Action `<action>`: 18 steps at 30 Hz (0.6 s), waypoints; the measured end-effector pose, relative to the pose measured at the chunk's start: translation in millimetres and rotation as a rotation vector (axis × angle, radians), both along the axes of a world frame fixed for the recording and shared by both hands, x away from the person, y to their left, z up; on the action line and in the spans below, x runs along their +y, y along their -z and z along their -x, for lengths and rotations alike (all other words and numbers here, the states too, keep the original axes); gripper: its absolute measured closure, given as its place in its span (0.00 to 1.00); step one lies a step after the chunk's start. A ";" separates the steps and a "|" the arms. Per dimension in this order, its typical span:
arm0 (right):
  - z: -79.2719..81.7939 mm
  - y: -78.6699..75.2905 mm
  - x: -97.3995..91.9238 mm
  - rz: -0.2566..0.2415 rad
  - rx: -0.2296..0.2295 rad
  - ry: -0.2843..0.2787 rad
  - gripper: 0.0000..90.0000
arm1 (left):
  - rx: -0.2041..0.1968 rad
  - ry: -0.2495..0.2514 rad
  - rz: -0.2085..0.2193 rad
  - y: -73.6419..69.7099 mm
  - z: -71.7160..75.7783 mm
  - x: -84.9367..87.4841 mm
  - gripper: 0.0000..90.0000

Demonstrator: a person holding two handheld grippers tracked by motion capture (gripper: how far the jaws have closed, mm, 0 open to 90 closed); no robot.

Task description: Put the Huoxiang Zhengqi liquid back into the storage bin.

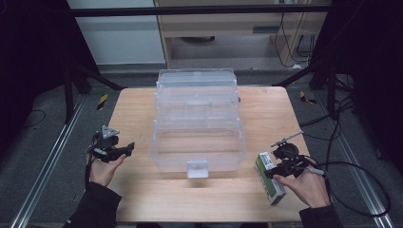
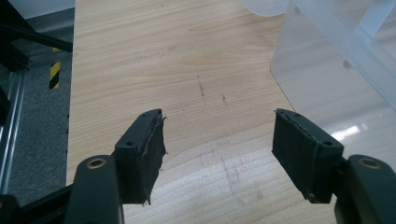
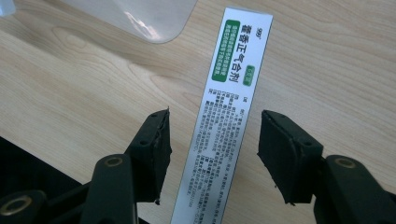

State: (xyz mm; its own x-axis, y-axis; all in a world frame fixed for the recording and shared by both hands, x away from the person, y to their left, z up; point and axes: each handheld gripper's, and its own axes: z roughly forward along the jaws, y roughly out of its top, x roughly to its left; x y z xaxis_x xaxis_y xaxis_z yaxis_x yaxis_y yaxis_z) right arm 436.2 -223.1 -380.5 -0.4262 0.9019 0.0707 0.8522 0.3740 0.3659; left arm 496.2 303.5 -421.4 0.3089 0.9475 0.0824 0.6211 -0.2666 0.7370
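Box [image 3: 232, 107]: long, narrow carton, white face with a green label panel and dense black print; green side seen in the high view [image 1: 269, 176]. It lies flat on the counter [image 1: 142, 118], between the parted jaws of the right claw [image 3: 214, 154], touching neither pad, its far end reaching past the jaw tips.

Bin [image 1: 197, 121]: clear plastic, tiered, open, upright, a front latch tab. It stands ahead of both claws, between them; the left claw [image 2: 218, 151] is wide apart, its right jaw near the wall [image 2: 327, 70].

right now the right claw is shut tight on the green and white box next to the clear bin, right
Not quite. The right claw is open: in the right gripper view its jaws stand either side of the green and white box with gaps showing. The box does lie beside the clear bin.
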 end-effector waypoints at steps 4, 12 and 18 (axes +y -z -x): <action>-1.0 2.6 0.1 0.005 0.015 0.002 0.50 | 0.003 0.002 -0.001 1.0 -0.2 -0.9 0.37; -3.2 6.4 2.0 0.023 0.035 0.004 0.54 | 0.003 0.002 -0.003 1.2 -0.1 -1.4 0.37; -5.5 7.7 2.6 0.035 0.042 0.012 0.56 | 0.009 0.004 -0.006 2.5 -0.7 -1.9 0.37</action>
